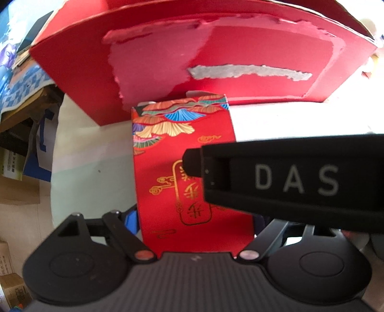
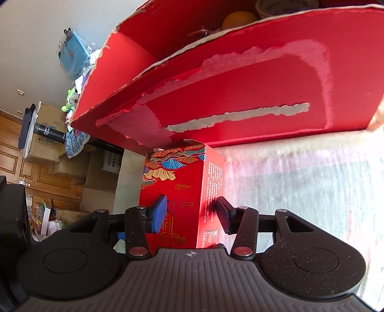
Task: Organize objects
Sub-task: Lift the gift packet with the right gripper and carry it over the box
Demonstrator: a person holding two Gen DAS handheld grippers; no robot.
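Observation:
A small red box [image 1: 187,168] printed with gold script and fan shapes lies on the white table, its far end against a large red carton [image 1: 216,60]. My left gripper [image 1: 194,223] is shut on the small box's near end. The box hides most of its fingers; a blue pad [image 1: 130,218] shows at the left. The right gripper's black finger [image 1: 192,163] lies across the box's printed face. In the right wrist view, turned sideways, my right gripper [image 2: 190,213] is shut on the same box [image 2: 182,182], blue pad [image 2: 158,212] on the printed face.
The large carton [image 2: 240,96] has torn paper on its front and stands open, with an orange fruit [image 2: 237,19] and a bowl [image 2: 285,7] inside. White tabletop [image 2: 300,180] spreads beside the box. Cardboard boxes [image 2: 48,134] and a green plush toy [image 2: 72,98] crowd the room beyond the table edge.

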